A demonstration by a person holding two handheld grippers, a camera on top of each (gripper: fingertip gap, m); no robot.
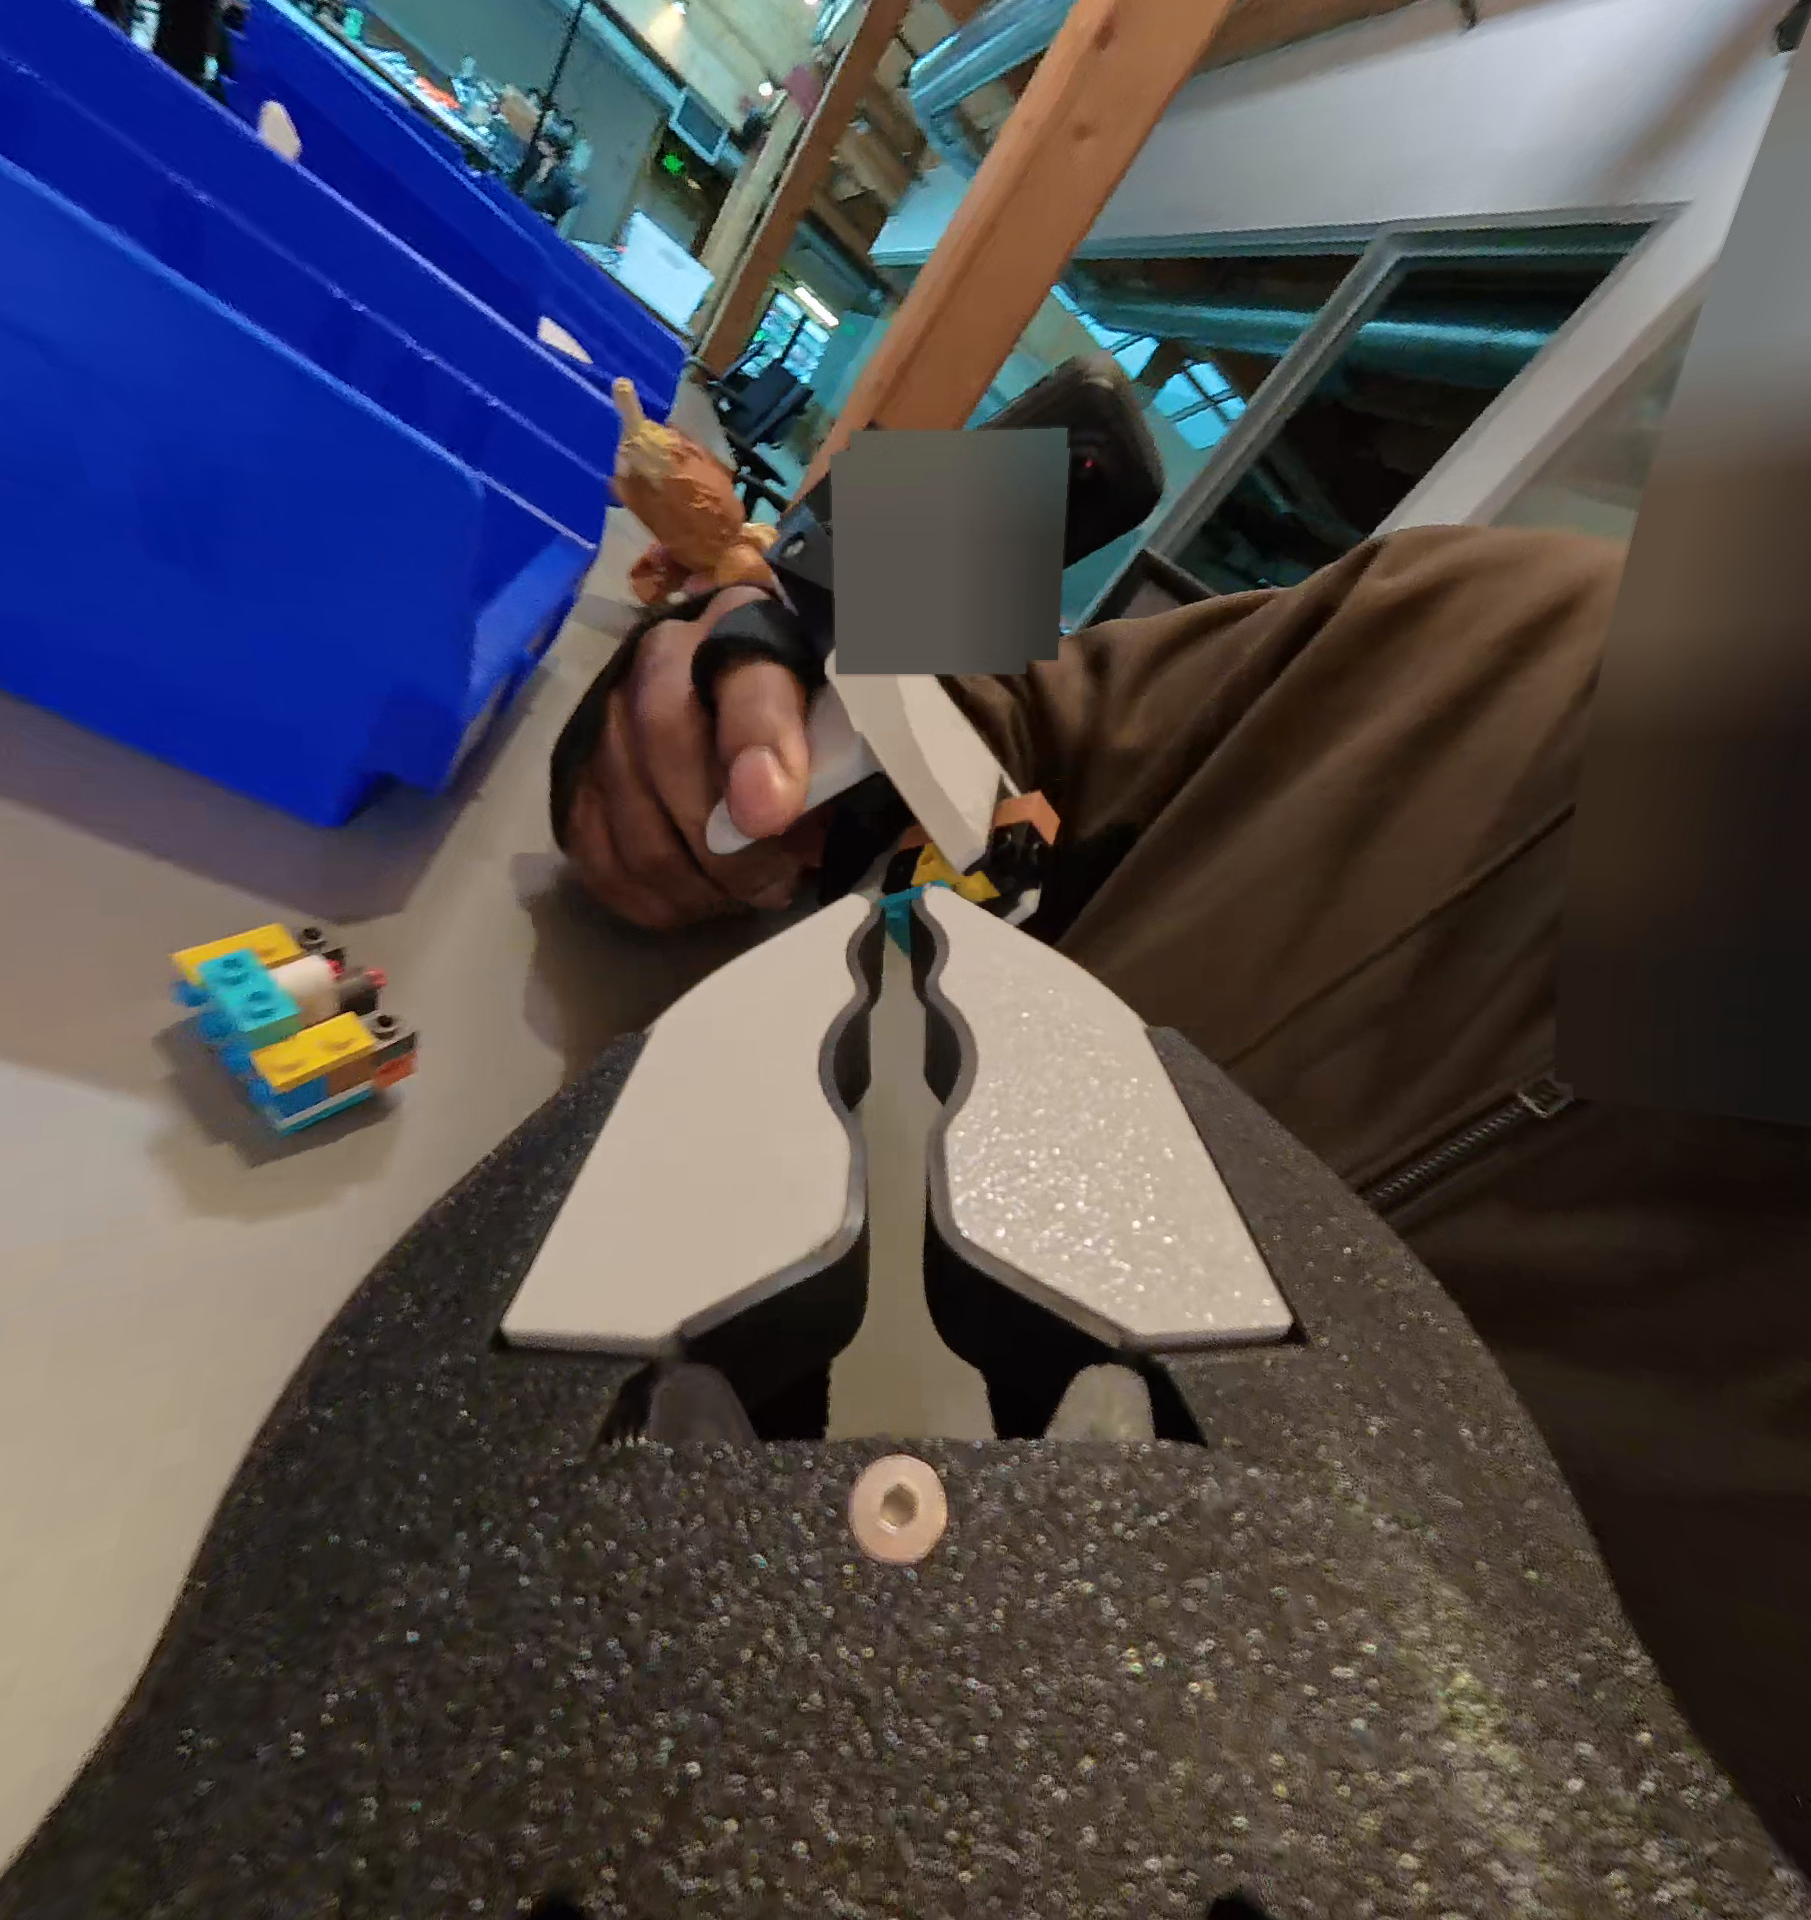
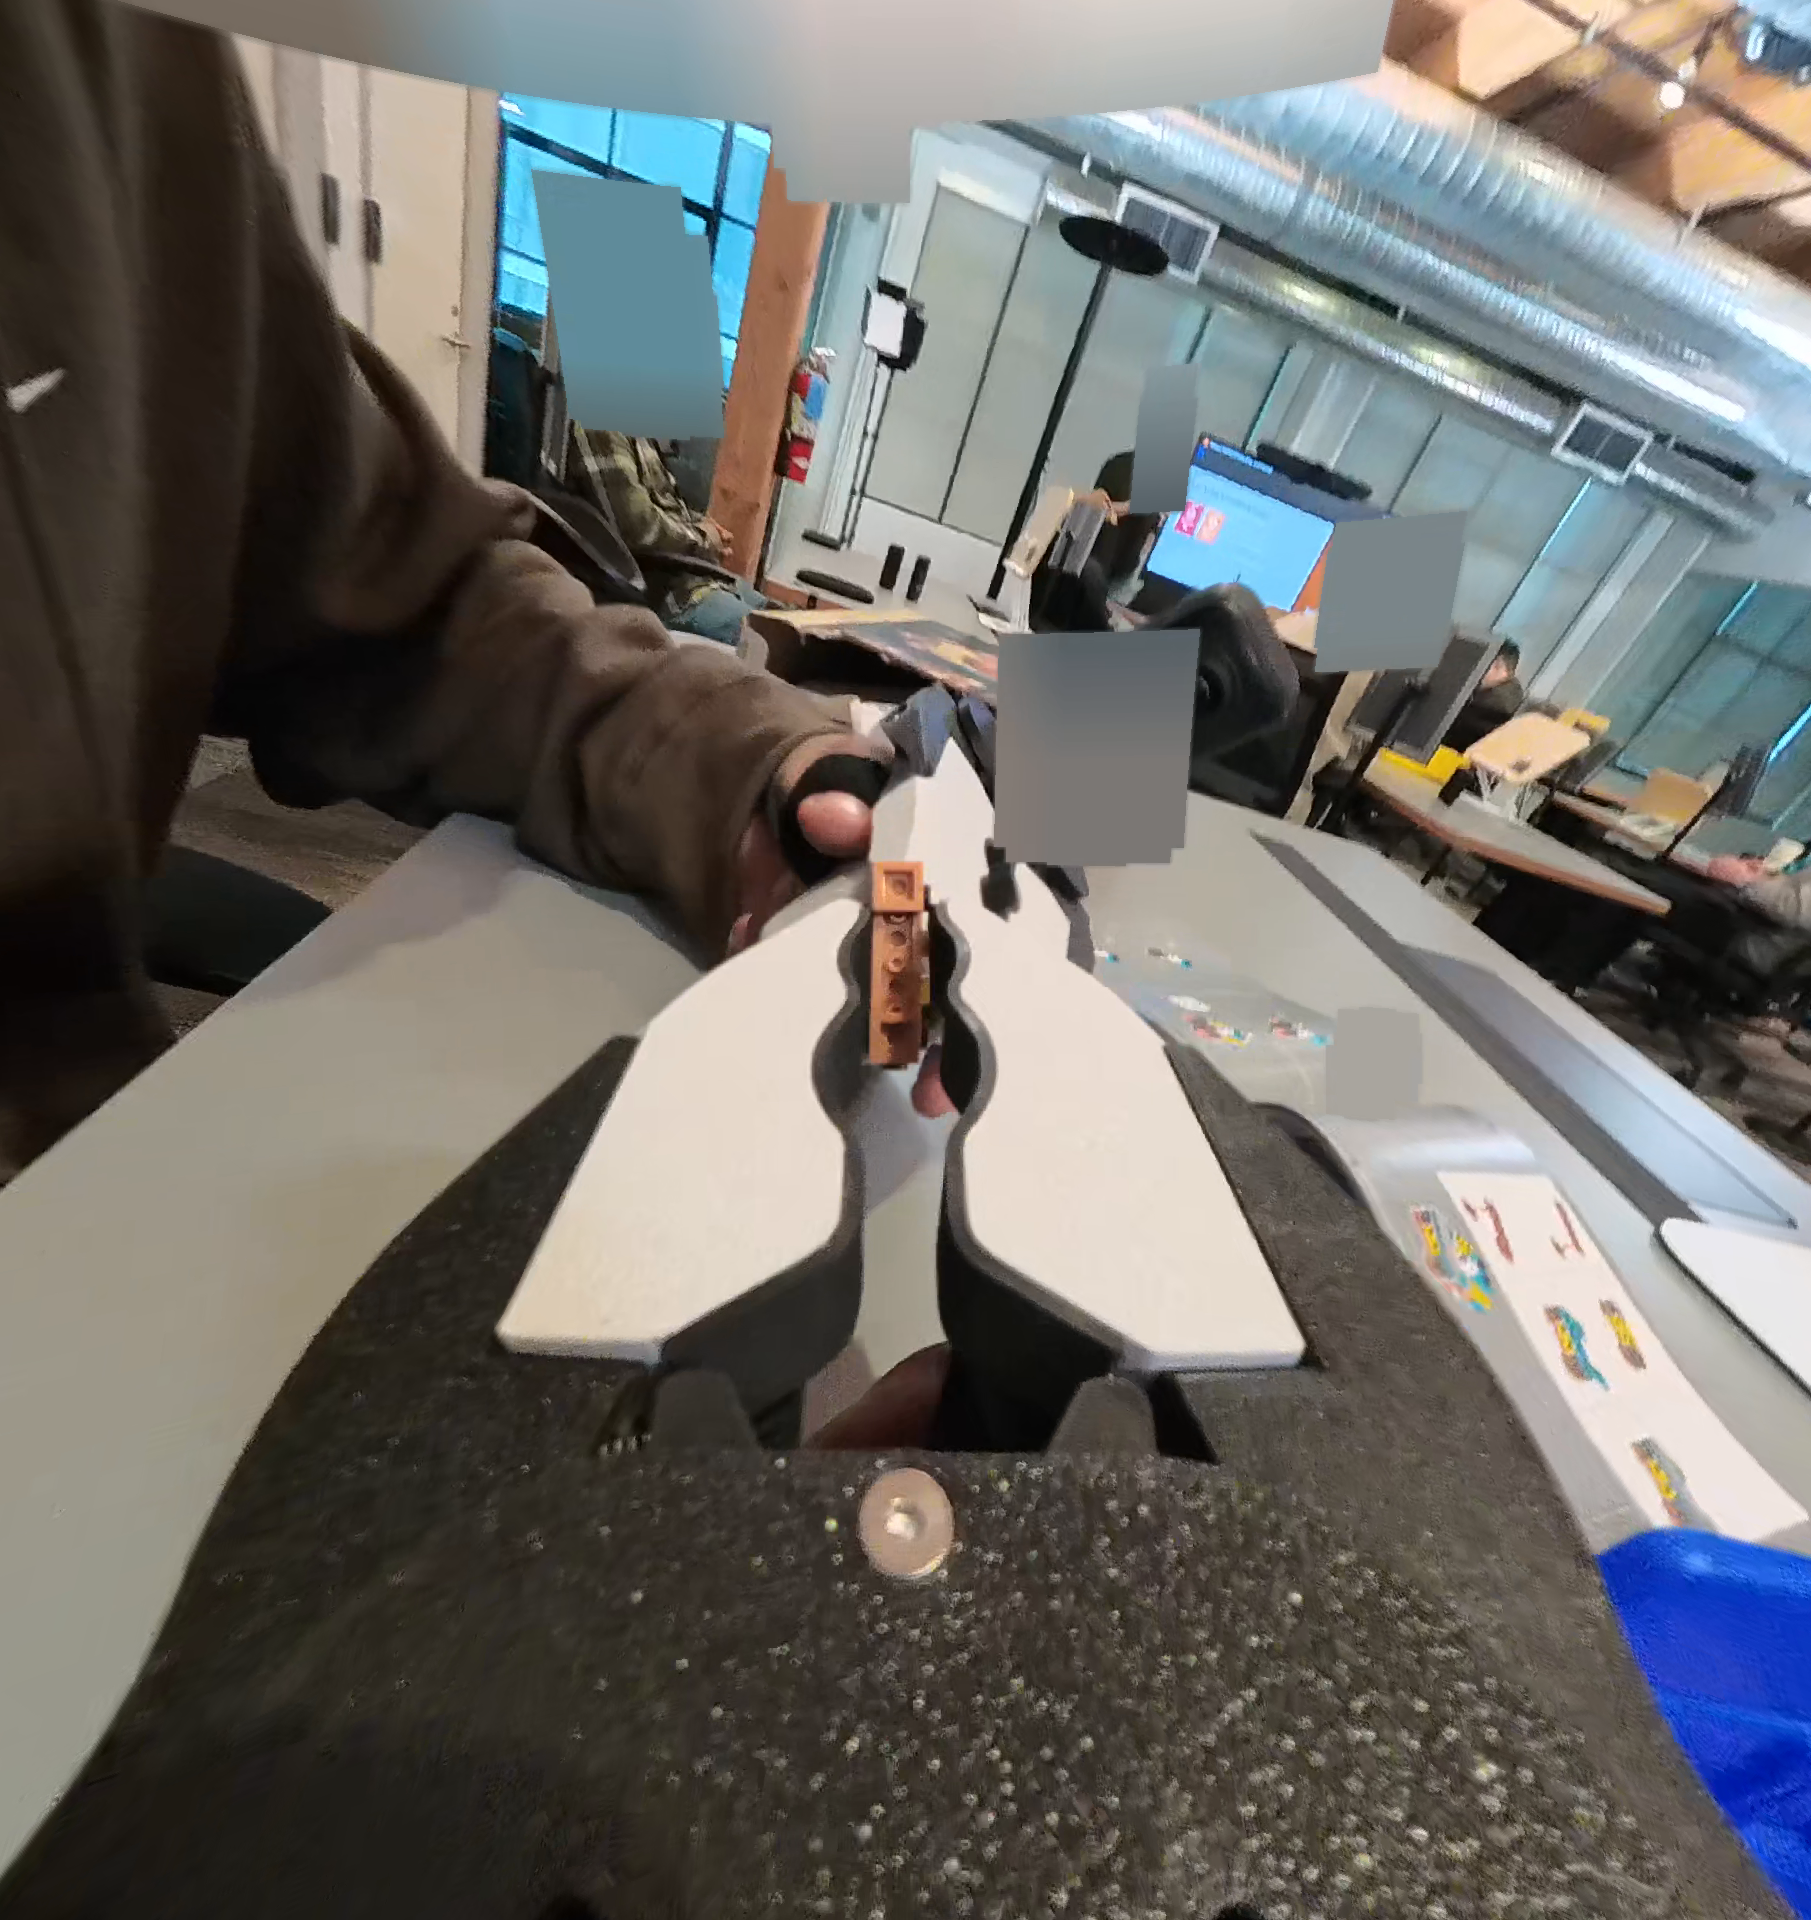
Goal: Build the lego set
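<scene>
the lego set is in pieces across two grips and the grey table point(image 1: 70, 1195). my left gripper point(image 1: 898, 925) is clenched on a small multicoloured lego sub-assembly point(image 1: 937, 873), teal at the pinched part with yellow and black showing beyond the tips. my right gripper point(image 2: 899, 971) is clamped on a brown lego plate point(image 2: 896, 977) held on edge, studs facing the camera, one end sticking out past the fingertips. in the left wrist view the right gripper's pale fingers point(image 1: 922, 764) come in from above and meet the sub-assembly, so the two parts look touching or nearly so; the exact contact is hidden.

a second, finished-looking lego block point(image 1: 293, 1023) in yellow, teal, white and orange sits on the table to my left, near blue bins point(image 1: 257, 468). in the right wrist view an instruction sheet point(image 2: 1566, 1340) lies on the table at right.

i judge the step to be seating the brown plate onto the sub-assembly. to do it well i should keep my left grip firm and steady, line the studs up squarely, then press straight along the stud direction without twisting, so the plate doesn't slip sideways out of my right fingers.
</scene>
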